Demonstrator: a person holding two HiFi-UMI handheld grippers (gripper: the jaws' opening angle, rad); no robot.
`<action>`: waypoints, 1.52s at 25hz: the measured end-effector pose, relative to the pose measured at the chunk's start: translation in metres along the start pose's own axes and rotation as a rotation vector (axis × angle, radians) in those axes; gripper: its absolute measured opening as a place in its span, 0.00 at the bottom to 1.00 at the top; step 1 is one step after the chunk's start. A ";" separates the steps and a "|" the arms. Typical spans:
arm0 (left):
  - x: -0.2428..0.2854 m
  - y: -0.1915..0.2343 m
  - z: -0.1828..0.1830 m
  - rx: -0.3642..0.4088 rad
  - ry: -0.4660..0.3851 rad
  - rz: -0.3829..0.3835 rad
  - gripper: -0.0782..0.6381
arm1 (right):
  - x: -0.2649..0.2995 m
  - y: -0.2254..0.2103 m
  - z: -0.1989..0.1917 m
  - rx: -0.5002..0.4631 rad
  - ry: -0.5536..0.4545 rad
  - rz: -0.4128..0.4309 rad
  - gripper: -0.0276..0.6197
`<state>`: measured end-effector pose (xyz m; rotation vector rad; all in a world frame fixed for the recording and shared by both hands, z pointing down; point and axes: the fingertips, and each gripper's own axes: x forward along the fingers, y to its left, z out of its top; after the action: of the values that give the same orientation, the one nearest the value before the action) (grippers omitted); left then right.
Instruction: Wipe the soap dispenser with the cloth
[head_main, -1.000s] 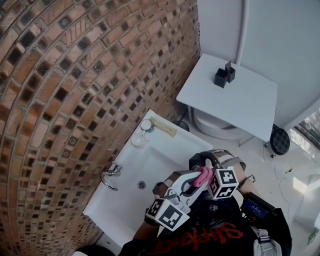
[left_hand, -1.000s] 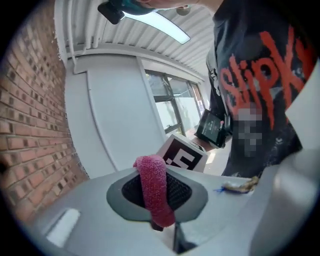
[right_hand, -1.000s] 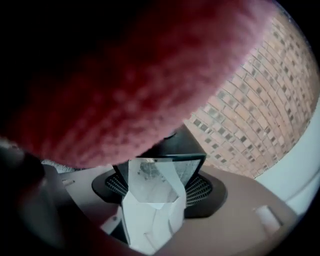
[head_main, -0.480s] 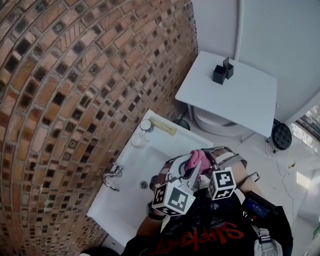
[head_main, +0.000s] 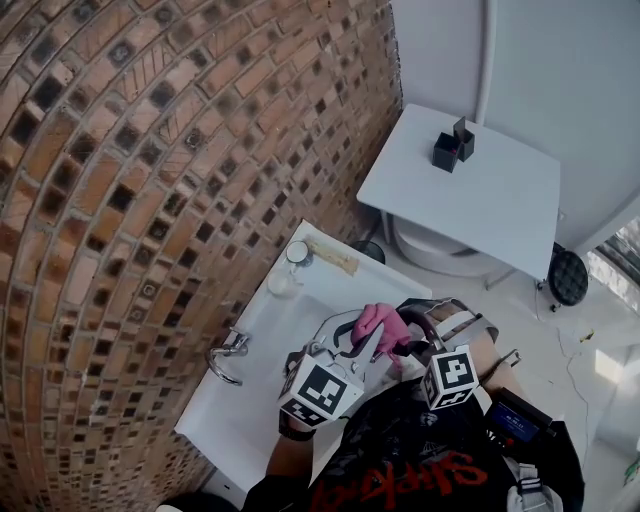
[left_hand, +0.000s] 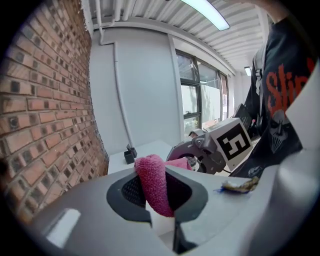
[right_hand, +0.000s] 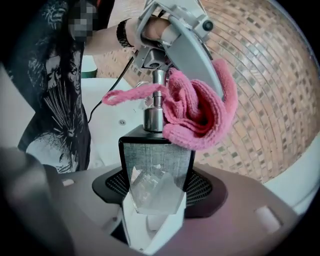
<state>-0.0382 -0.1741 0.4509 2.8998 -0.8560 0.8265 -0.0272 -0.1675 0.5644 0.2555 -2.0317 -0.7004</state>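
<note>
In the right gripper view, the soap dispenser (right_hand: 156, 159), a square clear bottle with a black shoulder and a metal pump, stands between the pads of my right gripper (right_hand: 156, 187), which is shut on it. The pink cloth (right_hand: 200, 110) is bunched against the pump and the bottle's right shoulder, with a strand trailing left. My left gripper (left_hand: 157, 192) is shut on the cloth (left_hand: 152, 182). In the head view, both grippers meet over the sink's front edge: left gripper (head_main: 372, 338) with the cloth (head_main: 380, 322), right gripper (head_main: 418, 335) beside it. The dispenser is hidden there.
The white sink (head_main: 255, 330) with a chrome tap (head_main: 225, 358) sits against the brick wall (head_main: 150, 150). A small clear jar (head_main: 297, 252) and a beige item (head_main: 335, 258) rest on its far rim. Beyond stands a white table (head_main: 480, 200) with black objects (head_main: 452, 148).
My left gripper has carried the pink cloth up and to the left in the head view, across the dispenser's top, and has rolled. The right gripper has stayed in place with the dispenser.
</note>
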 end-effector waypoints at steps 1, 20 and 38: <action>-0.005 0.004 -0.001 -0.022 -0.013 0.004 0.17 | -0.001 -0.003 0.003 -0.004 -0.010 -0.014 0.50; -0.025 -0.100 0.003 0.094 -0.154 -0.428 0.17 | -0.009 -0.038 0.010 0.158 -0.069 -0.135 0.50; -0.030 -0.017 -0.034 0.127 0.076 -0.044 0.17 | -0.033 -0.022 0.012 0.187 -0.109 -0.163 0.50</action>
<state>-0.0674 -0.1400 0.4683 2.9595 -0.7581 1.0160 -0.0218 -0.1665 0.5230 0.5055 -2.2009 -0.6354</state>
